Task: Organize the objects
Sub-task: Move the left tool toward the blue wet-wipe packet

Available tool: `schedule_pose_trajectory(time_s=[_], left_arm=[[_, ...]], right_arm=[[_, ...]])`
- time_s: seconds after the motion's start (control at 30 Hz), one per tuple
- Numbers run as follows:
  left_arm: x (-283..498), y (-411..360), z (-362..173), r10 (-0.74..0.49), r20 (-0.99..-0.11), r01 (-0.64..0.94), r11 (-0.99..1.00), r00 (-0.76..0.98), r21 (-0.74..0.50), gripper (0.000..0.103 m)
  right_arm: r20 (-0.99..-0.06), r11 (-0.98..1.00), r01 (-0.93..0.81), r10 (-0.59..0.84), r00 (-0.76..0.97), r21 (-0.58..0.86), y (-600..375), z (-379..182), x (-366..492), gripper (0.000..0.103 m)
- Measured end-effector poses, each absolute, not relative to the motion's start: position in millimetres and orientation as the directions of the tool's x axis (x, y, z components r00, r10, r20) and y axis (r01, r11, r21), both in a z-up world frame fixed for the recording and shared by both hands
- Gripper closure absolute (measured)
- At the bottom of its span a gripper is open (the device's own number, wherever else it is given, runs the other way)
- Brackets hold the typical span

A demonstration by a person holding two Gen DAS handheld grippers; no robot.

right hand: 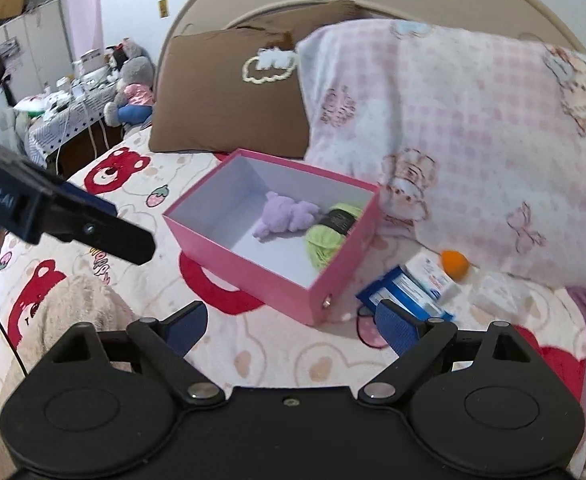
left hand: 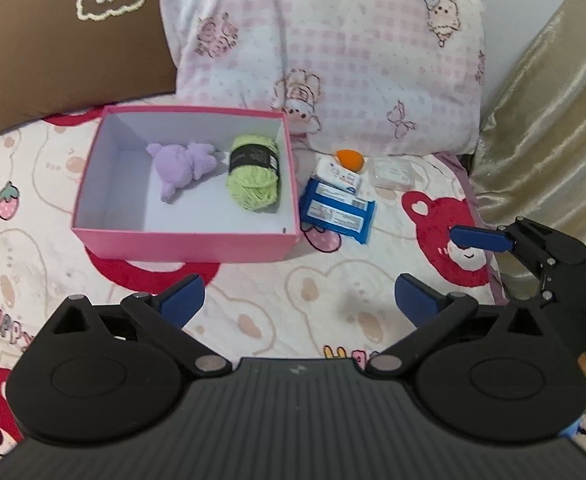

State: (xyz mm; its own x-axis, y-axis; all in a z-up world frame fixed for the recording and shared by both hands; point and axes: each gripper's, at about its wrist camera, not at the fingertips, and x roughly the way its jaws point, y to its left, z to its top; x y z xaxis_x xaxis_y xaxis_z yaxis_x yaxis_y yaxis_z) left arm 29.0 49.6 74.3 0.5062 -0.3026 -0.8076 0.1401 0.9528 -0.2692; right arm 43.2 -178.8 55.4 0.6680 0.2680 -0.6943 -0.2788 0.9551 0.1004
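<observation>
Bed with a cartoon bear sheet (left hand: 285, 280), red bears and strawberries printed on it; "Happy" readable on the sheet at the left edge of the left wrist view, partly cut off by the gripper body. Pink box (left hand: 181, 246) sits open on the sheet, white inside, holding a purple plush (left hand: 181, 164) and a green yarn ball (left hand: 255, 176) side by side; the yarn's black band has text too small to read. Just right of the box: blue wipes pack (left hand: 339, 210) with white labels, print illegible, a small white carton (left hand: 339, 176) lying on its far end, an orange egg-shaped thing (left hand: 349, 159) behind, and a clear plastic case (left hand: 393, 174), contents unclear. Pink checked pillow (left hand: 333, 52) and brown pillow (left hand: 53, 40) behind. Left gripper (left hand: 299, 300) wide open, holding nothing, hovering over bare sheet near the box. Right gripper (right hand: 293, 320) also wide open and empty, its right pad overlapping the wipes pack in view; contact cannot be told. Other gripper's side reads "nRobot.AI", start cut off. Cluttered desk (right hand: 73, 104) with a grey teddy (right hand: 131, 88) far left, blurry.
</observation>
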Motion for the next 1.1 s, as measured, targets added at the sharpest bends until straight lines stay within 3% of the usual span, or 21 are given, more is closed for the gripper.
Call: schedule_pose_trajectory(time_s=[0.23,0.67,0.87,1.0,1.1], left_arm=[[37,22,42,-0.328,-0.822,0.168,0.945,0.465,-0.281,0.0],[54,-12,9,-0.314,-0.778,0.184,0.95,0.544,-0.254,0.002],[65,-40,-12,-0.328,-0.78,0.226,0.943,0.533,-0.243,0.004],[73,-52,-25,-0.377,-0.724,0.254,0.926,0.578,-0.28,0.005],[85,-61,-38,-0.363,-0.72,0.239,0.932,0.592,-0.274,0.012]], right_arm=[[-0.724,0.967,-0.242,0.224,0.653,0.082,-216,29,50,0.01],[-0.729,0.934,0.001,0.28,0.625,0.359,-301,-21,80,0.01],[-0.744,0.913,0.079,0.274,0.61,0.401,-319,-41,92,0.01],[-0.76,0.894,0.132,0.276,0.588,0.428,-327,-49,99,0.01],[-0.754,0.879,0.153,0.284,0.592,0.451,-330,-52,102,0.01]])
